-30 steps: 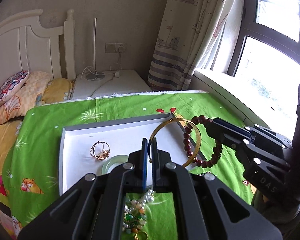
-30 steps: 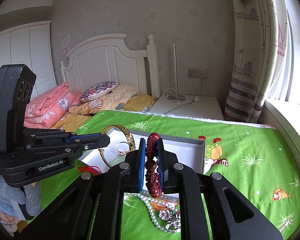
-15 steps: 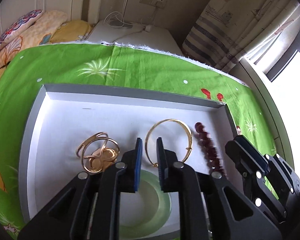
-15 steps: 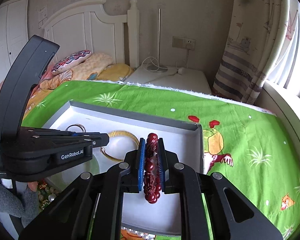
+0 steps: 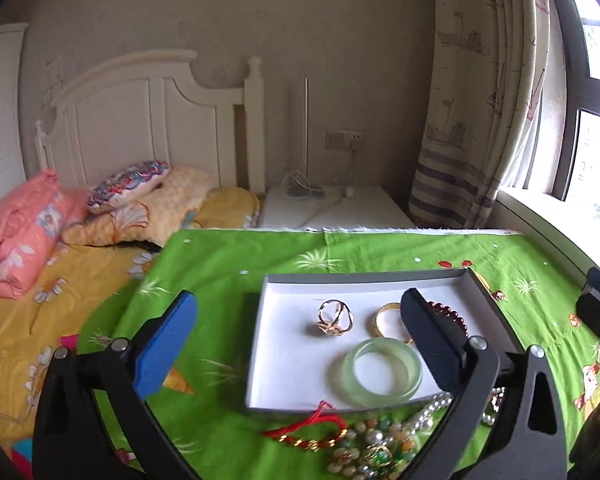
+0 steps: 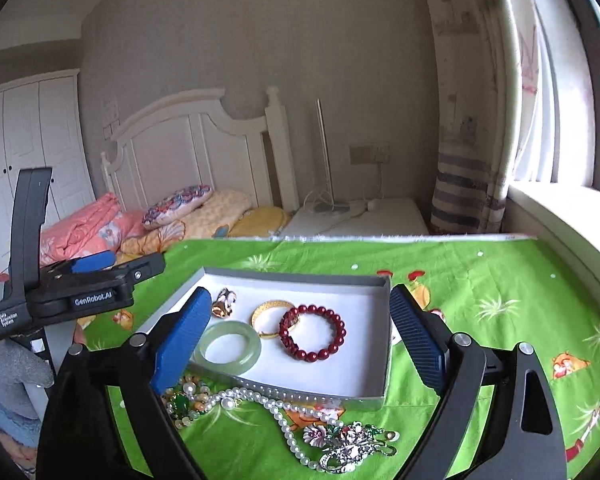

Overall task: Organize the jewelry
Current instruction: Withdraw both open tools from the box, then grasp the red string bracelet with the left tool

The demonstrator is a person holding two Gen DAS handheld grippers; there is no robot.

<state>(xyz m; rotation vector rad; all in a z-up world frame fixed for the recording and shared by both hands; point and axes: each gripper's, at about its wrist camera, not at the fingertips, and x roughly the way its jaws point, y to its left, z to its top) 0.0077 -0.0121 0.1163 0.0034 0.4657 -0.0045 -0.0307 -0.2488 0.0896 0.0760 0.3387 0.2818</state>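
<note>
A grey tray with a white floor sits on the green cloth. In it lie a dark red bead bracelet, a gold bangle, a pale green jade bangle and a gold ring ornament. My right gripper is open and empty, above the tray's near side. My left gripper is open and empty, near the tray's left side; it also shows in the right wrist view.
Loose jewelry lies on the cloth in front of the tray: a pearl necklace, a flower brooch, a green bead piece and a red cord bracelet. A bed is at the left, a window sill at the right.
Both grippers opened and drew back. The gold bangle and the red bead bracelet were let go and now lie in the tray.
</note>
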